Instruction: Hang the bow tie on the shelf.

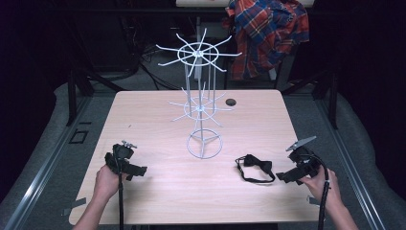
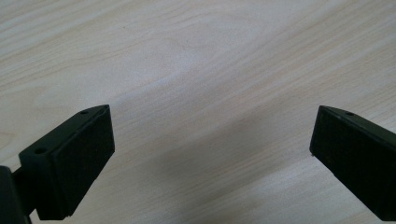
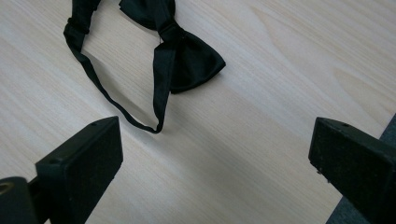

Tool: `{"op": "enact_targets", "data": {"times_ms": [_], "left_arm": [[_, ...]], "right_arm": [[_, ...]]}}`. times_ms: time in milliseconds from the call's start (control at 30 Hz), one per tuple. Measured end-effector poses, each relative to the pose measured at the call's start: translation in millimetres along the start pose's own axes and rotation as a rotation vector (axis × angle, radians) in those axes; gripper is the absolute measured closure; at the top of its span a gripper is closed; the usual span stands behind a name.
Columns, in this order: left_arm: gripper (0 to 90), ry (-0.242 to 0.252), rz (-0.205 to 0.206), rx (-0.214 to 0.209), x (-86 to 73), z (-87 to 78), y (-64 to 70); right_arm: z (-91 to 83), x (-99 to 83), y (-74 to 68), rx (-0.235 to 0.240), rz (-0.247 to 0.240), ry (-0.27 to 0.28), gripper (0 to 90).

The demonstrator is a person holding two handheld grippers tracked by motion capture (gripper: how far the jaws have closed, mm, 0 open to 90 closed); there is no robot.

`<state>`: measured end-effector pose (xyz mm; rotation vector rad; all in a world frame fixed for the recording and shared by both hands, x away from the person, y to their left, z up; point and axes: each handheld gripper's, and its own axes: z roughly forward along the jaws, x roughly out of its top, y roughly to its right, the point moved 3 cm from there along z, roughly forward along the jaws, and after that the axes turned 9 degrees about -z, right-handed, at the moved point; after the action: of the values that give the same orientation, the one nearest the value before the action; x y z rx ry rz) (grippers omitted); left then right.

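A: Bow tie point(image 3: 187, 56) placement?
B: Flat on the bench point(image 1: 158, 191), just ahead of the right tool point(image 1: 293, 173), whose jaws are spread wide and empty.
A: Left tool point(image 1: 130, 168)?
B: Spread too, over bare wood. White wire display rack point(image 1: 201, 96) stands mid-bench

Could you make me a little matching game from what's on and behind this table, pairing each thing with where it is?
Things:
1. bow tie
2. white wire rack
3. plaid shirt
4. left gripper

Places or states:
A. hanging behind the table's far edge
B. standing upright mid-table
C. lying flat near the right gripper
D. open over bare wood, holding nothing

Pairs: 1-C, 2-B, 3-A, 4-D
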<state>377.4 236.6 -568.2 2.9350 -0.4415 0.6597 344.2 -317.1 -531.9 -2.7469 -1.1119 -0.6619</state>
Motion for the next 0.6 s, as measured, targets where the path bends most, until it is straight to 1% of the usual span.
{"op": "enact_targets", "data": {"times_ms": [100, 167, 300, 333, 433, 600], "left_arm": [[0.0, -0.003, -0.001, 0.001, 0.0, 0.8, 0.3], [0.0, -0.004, 0.001, 0.001, 0.0, 1.1, 0.3], [0.0, -0.003, 0.001, 0.002, 0.0, 1.0, 0.1], [0.0, -0.005, -0.002, 0.002, -0.6, 1.1, -0.2], [0.0, -0.01, 0.001, 0.002, -2.0, 1.0, -1.9], [0.0, -0.003, -0.014, 0.002, -4.3, -1.3, -5.3]], "right_arm": [[0.5, -0.4, 1.0, 0.014, -0.005, 0.001, 1.2], [0.6, -0.4, 0.8, 0.024, 0.001, 0.0, 0.2], [1.0, 1.3, 0.5, 0.026, 0.003, -0.005, 0.0], [1.9, 2.4, -0.1, 0.033, 0.006, 0.001, 0.0], [3.5, 5.8, -0.3, 0.038, -0.003, -0.009, 0.0], [6.4, 12.5, -3.2, 0.039, -0.008, -0.009, 0.0]]}}
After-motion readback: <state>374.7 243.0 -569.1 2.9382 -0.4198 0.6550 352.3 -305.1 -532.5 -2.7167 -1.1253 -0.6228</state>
